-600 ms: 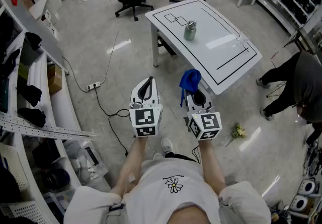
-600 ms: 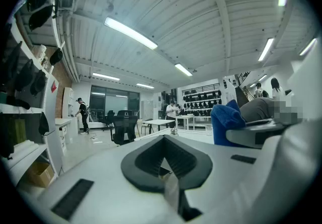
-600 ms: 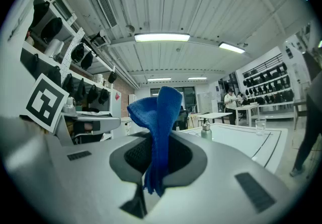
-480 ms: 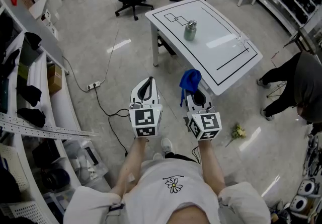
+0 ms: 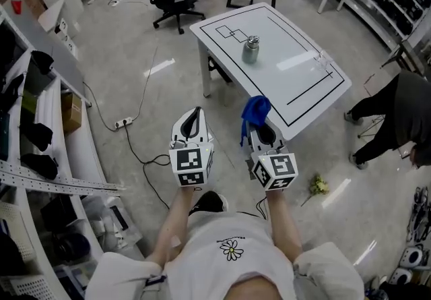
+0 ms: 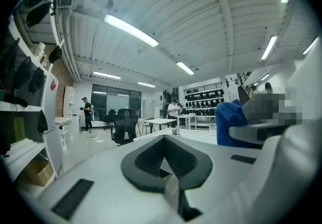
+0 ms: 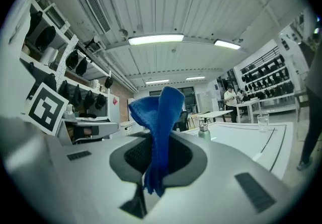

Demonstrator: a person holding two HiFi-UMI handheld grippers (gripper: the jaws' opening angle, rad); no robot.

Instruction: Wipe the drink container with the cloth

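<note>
My right gripper [image 5: 259, 129] clamps limp blue cloth [image 5: 254, 108]; left gripper [image 5: 192, 121] closed, empty. Grey metal drink container [image 5: 250, 50] on white counter [image 5: 300, 86] looks light, slippery; I'd steady its body.

Standing short of table [image 5: 286, 32], right gripper [image 5: 262, 129] gripping cloth [image 5: 255, 109], left gripper [image 5: 193, 115] alongside, bottle [image 5: 250, 50] upright on top.
</note>
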